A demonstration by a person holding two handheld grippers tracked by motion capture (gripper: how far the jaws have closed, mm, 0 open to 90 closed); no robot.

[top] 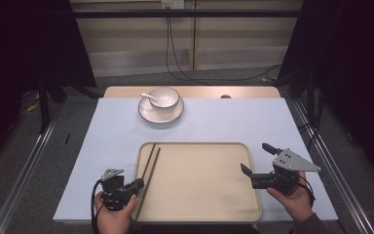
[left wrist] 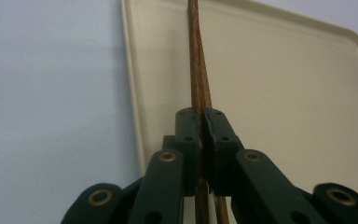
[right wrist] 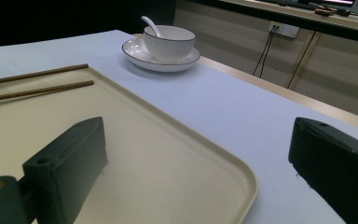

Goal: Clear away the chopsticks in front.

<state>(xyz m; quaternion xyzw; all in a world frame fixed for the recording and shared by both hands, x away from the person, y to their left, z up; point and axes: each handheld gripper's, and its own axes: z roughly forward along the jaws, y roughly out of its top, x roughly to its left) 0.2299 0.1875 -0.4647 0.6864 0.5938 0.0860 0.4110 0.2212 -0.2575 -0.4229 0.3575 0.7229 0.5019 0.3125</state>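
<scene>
- I take the beige rectangular plastic tray (top: 199, 183) as my landmark; it lies on the pale blue table cover (top: 102, 146), near my side.
- My left gripper (left wrist: 201, 122) is at the tray's left edge, its jaws closed hard on the pair of thin brown wooden chopsticks (left wrist: 196, 56) near their near ends.
- The chopsticks run along the tray's left side, pointing away from me; one seems to ride on the rim, the other just inside it.
- My right gripper (top: 255, 158) hovers over the tray's right edge, jaws spread wide with nothing between them.
- Beyond the tray's far edge, well apart from it, a white ceramic bowl with a white spoon (top: 164, 97) sits on a white round plate (top: 148, 113).
- I judge this the grasp stage: the sticks are pinched but not clearly lifted.
- Next I would raise them level and slowly, since they splay slightly and one could slip out of the pinch.
</scene>
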